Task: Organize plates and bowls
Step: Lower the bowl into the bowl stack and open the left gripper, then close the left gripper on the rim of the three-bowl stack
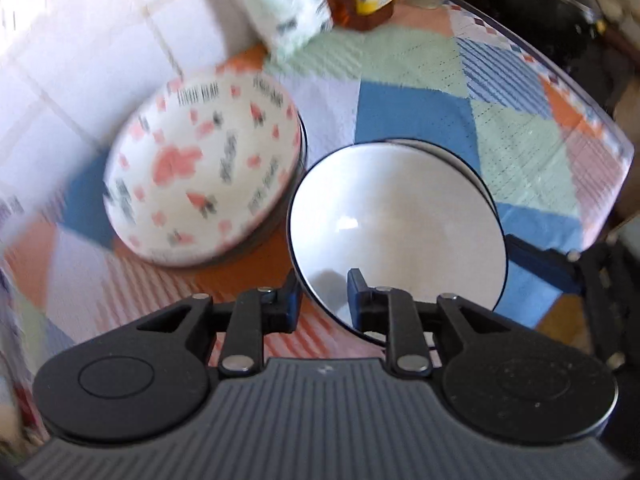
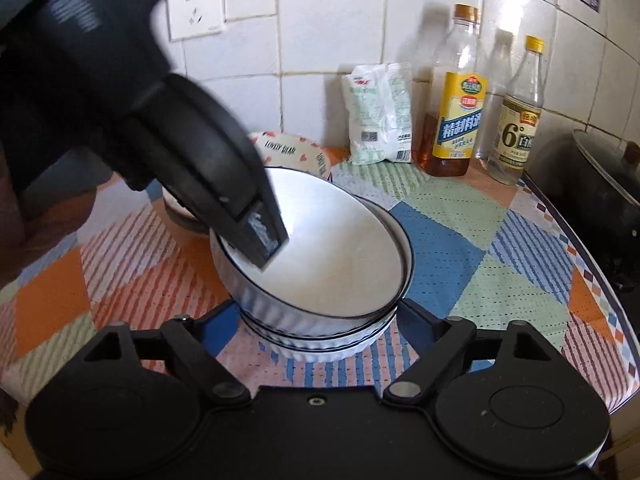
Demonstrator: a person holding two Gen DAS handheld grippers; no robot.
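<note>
Left tongs straddle the rim of a tilted white bowl, empty, nested in another ribbed bowl; whether they still pinch it is unclear. Right tongs gape wide, grasping nothing.

A counter covered by a patchwork cloth fills the frame; at centre sits a stack of white ribbed bowls, with a patterned bowl behind it at upper left. Along the tiled wall at upper right stand a white packet, an oil bottle and a vinegar bottle.
</note>
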